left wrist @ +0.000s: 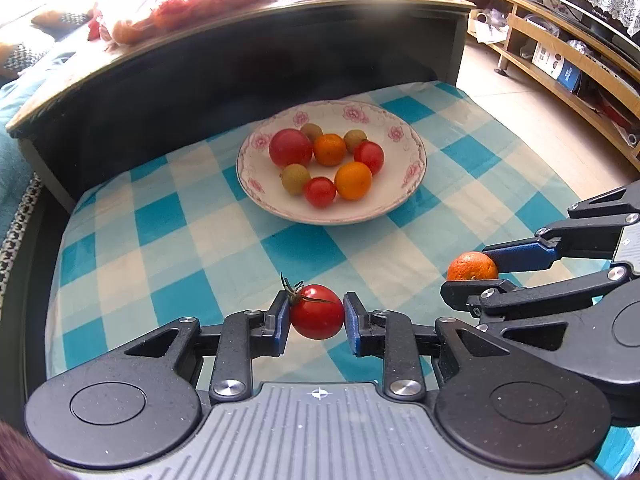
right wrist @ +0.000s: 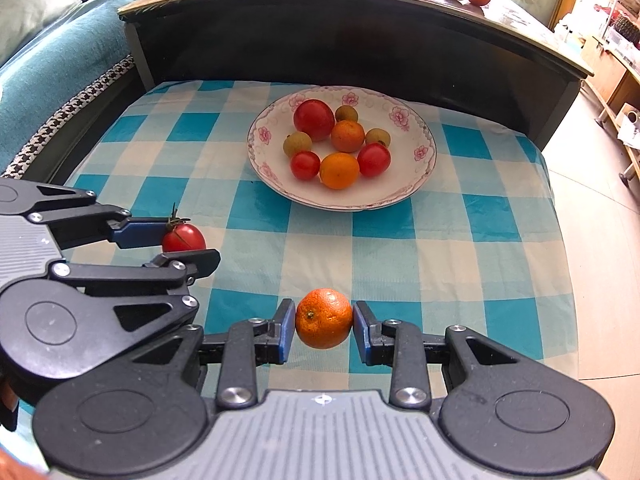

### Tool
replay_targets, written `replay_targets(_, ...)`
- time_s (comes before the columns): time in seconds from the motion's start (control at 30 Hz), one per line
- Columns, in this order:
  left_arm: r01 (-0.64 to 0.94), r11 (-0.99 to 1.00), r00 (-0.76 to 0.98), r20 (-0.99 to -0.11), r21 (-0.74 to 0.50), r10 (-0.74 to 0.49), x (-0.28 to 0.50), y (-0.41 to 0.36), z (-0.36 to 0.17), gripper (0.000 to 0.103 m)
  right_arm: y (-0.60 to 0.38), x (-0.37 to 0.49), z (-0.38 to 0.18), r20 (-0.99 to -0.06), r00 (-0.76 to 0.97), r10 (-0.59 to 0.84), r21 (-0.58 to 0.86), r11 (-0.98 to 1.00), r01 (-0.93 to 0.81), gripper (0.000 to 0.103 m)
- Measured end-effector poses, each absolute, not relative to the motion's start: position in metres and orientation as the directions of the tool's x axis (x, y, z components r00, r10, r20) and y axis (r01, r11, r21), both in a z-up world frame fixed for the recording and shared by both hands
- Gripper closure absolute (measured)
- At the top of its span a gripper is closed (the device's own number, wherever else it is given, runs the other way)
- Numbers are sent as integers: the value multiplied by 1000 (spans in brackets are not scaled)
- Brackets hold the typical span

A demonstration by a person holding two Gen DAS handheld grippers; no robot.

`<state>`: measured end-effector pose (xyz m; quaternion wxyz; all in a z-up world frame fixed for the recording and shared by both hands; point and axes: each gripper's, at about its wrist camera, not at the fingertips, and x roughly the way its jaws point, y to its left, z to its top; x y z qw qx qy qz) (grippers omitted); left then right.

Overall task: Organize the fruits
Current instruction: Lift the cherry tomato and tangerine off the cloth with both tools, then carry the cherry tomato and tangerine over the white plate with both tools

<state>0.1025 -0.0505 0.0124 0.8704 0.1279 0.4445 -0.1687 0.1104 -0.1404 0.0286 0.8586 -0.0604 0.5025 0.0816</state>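
On the checked tabletop (left wrist: 168,216), we count eight fruits plated (left wrist: 404,200); left gripper (left wrist: 316,314) clenches a tomato (left wrist: 318,316), right gripper (right wrist: 324,320) a mandarin (right wrist: 324,318), both apparently undelivered.

Left tool (left wrist: 317,312) and right tool (right wrist: 324,319) both clamped, angled downward.

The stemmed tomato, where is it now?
The left gripper holds the tomato above the checked cloth, short of the plate; the right gripper's orange is beside it.

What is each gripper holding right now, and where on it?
The left gripper clamps a red tomato across its sides, stem up. The right gripper clamps an orange across its middle.
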Motion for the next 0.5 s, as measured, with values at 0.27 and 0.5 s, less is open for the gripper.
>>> replay_targets(0.27,398,915,563,-804,62,-191,122,-54,22,67,-144,125,37,-861,502,77,-24,981,-190,69)
replay_targets(0.5,390,920,569,-798,50,-197,150,-60,29,67,-152,149,45,-852,519,70,-23,985,-172,69)
